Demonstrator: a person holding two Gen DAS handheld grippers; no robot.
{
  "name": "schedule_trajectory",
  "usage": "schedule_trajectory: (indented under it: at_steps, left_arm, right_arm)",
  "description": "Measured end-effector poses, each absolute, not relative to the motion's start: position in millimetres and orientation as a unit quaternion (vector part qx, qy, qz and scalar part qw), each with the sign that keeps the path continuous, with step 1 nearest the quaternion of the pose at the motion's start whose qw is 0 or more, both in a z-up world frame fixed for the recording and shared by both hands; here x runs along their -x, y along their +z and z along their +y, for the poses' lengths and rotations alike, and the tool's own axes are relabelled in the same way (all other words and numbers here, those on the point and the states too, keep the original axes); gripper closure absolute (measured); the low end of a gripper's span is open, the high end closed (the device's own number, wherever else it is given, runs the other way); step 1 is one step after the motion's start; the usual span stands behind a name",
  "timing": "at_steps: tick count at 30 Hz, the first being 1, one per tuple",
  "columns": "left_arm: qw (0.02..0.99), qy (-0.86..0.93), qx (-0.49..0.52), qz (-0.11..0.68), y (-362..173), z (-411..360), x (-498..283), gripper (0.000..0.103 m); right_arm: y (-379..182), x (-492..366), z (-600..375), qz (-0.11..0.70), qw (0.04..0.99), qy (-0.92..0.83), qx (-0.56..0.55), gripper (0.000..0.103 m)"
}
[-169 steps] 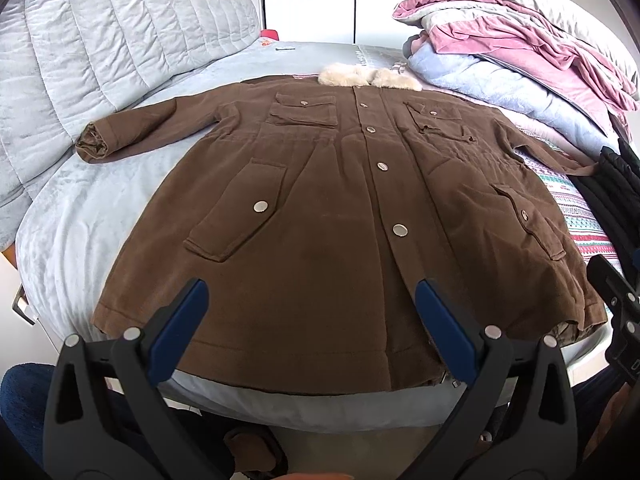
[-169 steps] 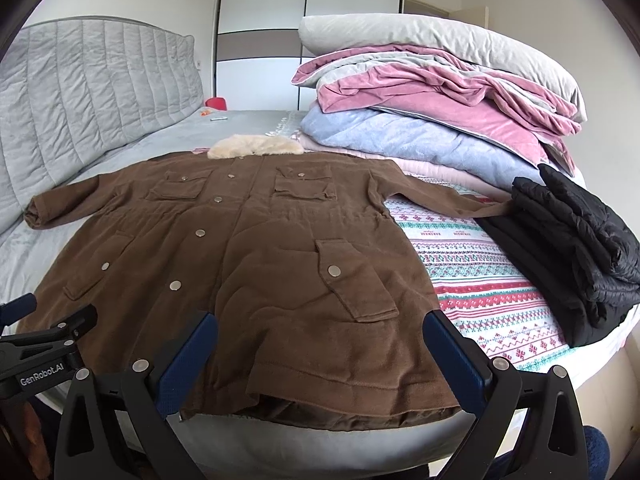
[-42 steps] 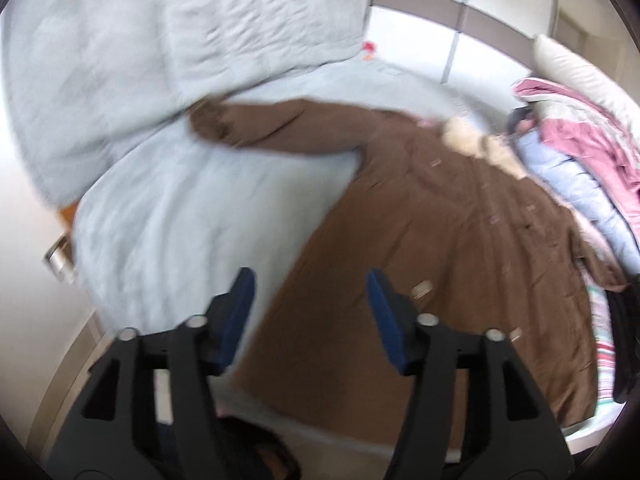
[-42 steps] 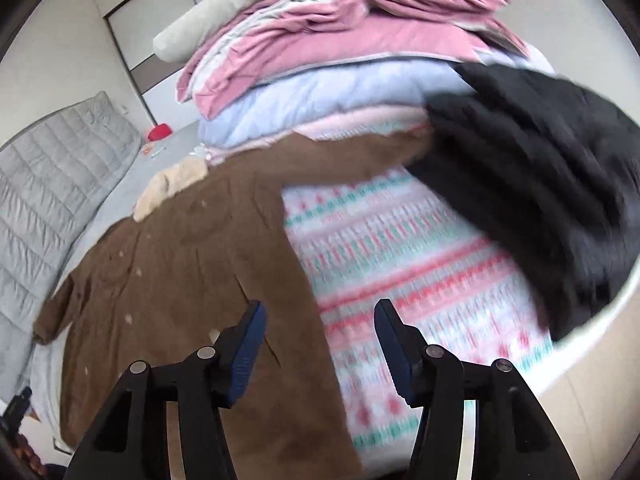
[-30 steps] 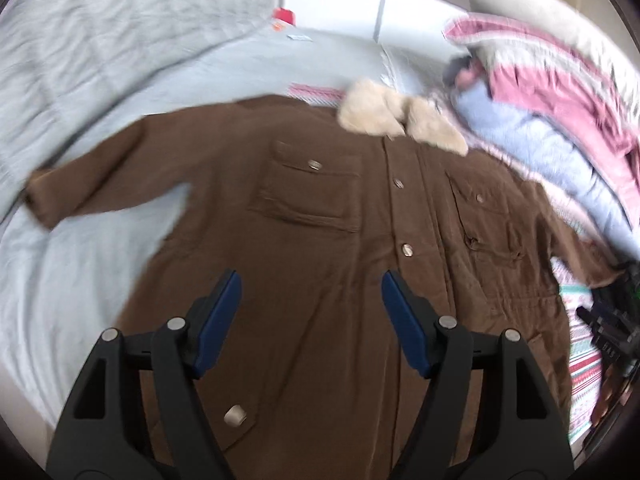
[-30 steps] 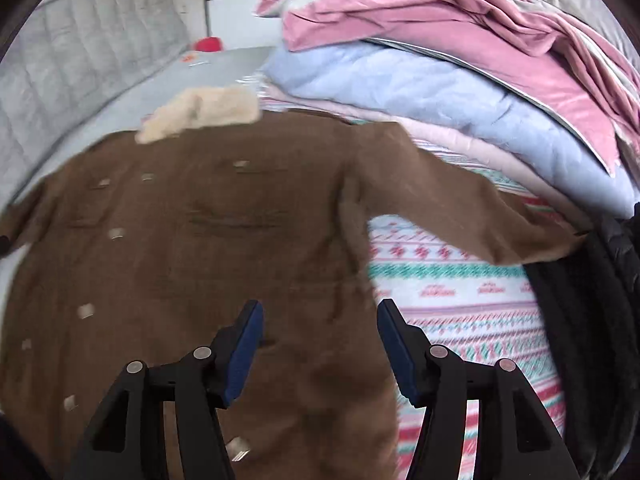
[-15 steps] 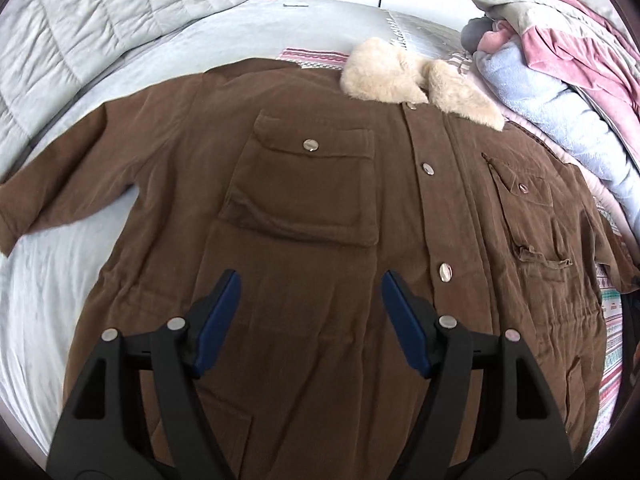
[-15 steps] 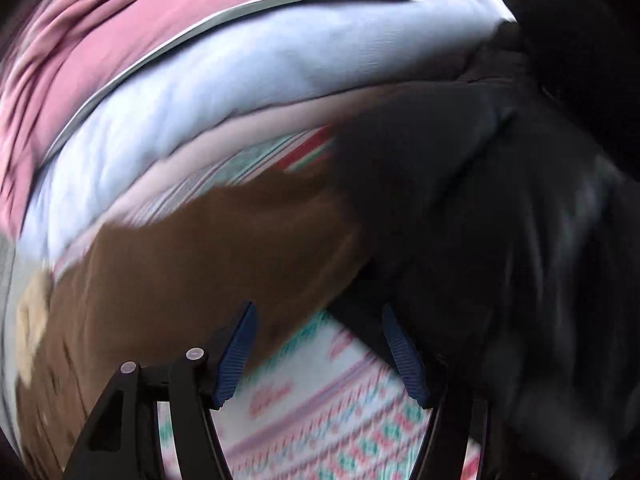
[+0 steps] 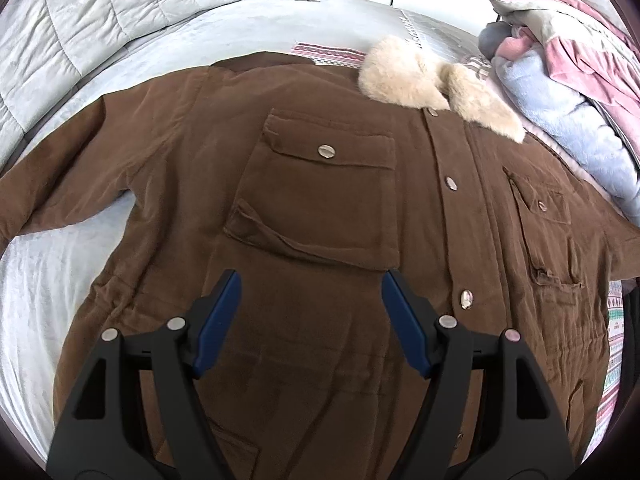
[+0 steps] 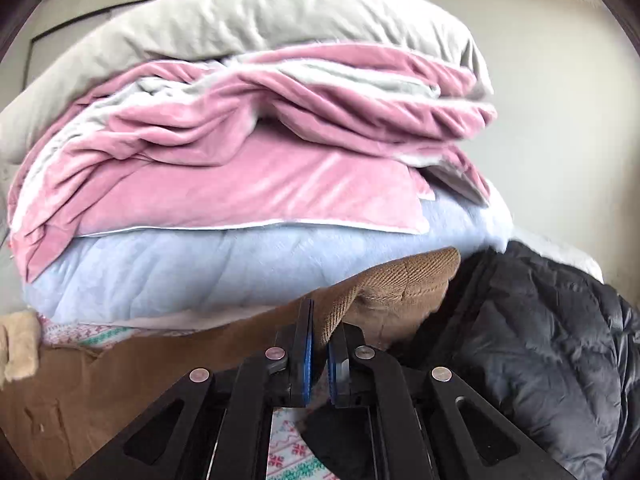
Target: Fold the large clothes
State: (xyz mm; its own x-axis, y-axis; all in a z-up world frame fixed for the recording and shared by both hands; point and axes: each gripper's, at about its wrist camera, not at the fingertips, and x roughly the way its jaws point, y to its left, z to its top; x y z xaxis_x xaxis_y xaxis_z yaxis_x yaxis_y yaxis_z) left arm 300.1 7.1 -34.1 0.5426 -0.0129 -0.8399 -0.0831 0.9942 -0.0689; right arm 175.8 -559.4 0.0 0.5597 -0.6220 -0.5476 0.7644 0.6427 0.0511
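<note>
A large brown coat (image 9: 320,208) with snap buttons and a cream fur collar (image 9: 436,80) lies face up on the bed. My left gripper (image 9: 310,292) hovers open over its front, just below the chest pocket (image 9: 324,196), with nothing between the pads. In the right wrist view, my right gripper (image 10: 318,328) is shut on the coat's sleeve (image 10: 384,292) near the cuff, which is raised off the bed beside the black jacket (image 10: 540,340). The coat's body (image 10: 120,380) trails off to the lower left there.
A tall stack of folded bedding (image 10: 240,152), grey, pink and pale blue, rises right behind the held sleeve. A patterned blanket (image 10: 288,452) lies under it. The grey quilted headboard (image 9: 100,20) and pale bedsheet (image 9: 36,300) lie to the left of the coat.
My right gripper swung right to the sleeve end by the black jacket and closed on the cuff, lifting it. My left gripper moved in lower over the coat's front, still open.
</note>
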Motion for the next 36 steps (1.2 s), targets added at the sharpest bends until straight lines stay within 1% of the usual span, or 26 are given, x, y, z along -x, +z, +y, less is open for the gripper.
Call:
schedule_trajectory:
  at_steps: [2,4,6,8,11,16,18,20,22,25,27,29,30,33,35,36]
  left_arm:
    - [0.874,0.021,0.055,0.483,-35.9,11.1,-300.8,0.030]
    - [0.872,0.019,0.064,0.485,-35.6,14.4,-300.9,0.030]
    - [0.873,0.015,0.069,0.484,-33.6,15.9,-299.3,0.030]
    - [0.874,0.013,0.066,0.482,-30.7,16.2,-298.6,0.030]
    - [0.876,0.018,0.055,0.479,-28.0,18.4,-299.3,0.030]
    - [0.864,0.033,0.084,0.494,-29.2,36.3,-303.9,0.030]
    - [0.861,0.039,0.093,0.498,-29.1,42.0,-304.5,0.030]
    - [0.858,0.044,0.107,0.500,-28.2,49.8,-305.0,0.030]
    - [0.856,0.047,0.118,0.502,-27.9,56.6,-305.4,0.030]
    - [0.847,0.057,0.136,0.511,-30.9,68.7,-307.3,0.027]
    - [0.838,0.063,0.150,0.521,-35.6,78.8,-308.5,0.023]
    - [0.833,0.070,0.160,0.525,-39.2,87.6,-309.2,0.023]
    - [0.831,0.073,0.165,0.527,-40.5,92.1,-310.0,0.023]
    - [0.825,0.080,0.195,0.525,-42.8,107.2,-312.0,0.023]
    - [0.823,0.084,0.211,0.521,-42.2,112.7,-311.7,0.023]
    - [0.824,0.089,0.208,0.519,-41.1,112.5,-311.5,0.022]
  right_arm:
    - [-19.1,-181.9,-569.1,0.278,0.856,-0.407,-0.155,0.098]
    - [-52.9,-188.3,-584.8,0.318,0.833,-0.416,-0.180,0.098]
    - [-68.3,-186.8,-592.5,0.324,0.828,-0.414,-0.196,0.099]
    - [-56.8,-180.8,-593.0,0.293,0.841,-0.409,-0.197,0.099]
    - [-13.2,-179.5,-567.8,0.223,0.870,-0.404,-0.173,0.099]
    - [36.9,-210.1,-509.2,0.165,0.915,-0.349,-0.120,0.098]
    - [57.2,-236.5,-468.5,0.148,0.936,-0.313,-0.064,0.098]
    - [72.9,-259.3,-405.4,0.128,0.955,-0.267,0.017,0.098]
    - [73.3,-281.8,-333.1,0.120,0.966,-0.204,0.102,0.097]
    - [41.5,-315.5,-233.8,0.153,0.962,-0.108,0.197,0.097]
    - [1.4,-334.5,-179.5,0.196,0.947,-0.064,0.248,0.097]
    - [-55.4,-351.5,-132.3,0.260,0.916,-0.016,0.304,0.096]
    - [-77.5,-358.8,-123.6,0.290,0.902,-0.005,0.321,0.095]
    - [-121.7,-364.4,-108.0,0.355,0.876,0.030,0.326,0.085]
    - [-127.5,-358.8,-117.2,0.348,0.879,0.020,0.324,0.080]
    - [-127.0,-358.0,-122.1,0.352,0.883,0.024,0.311,0.073]
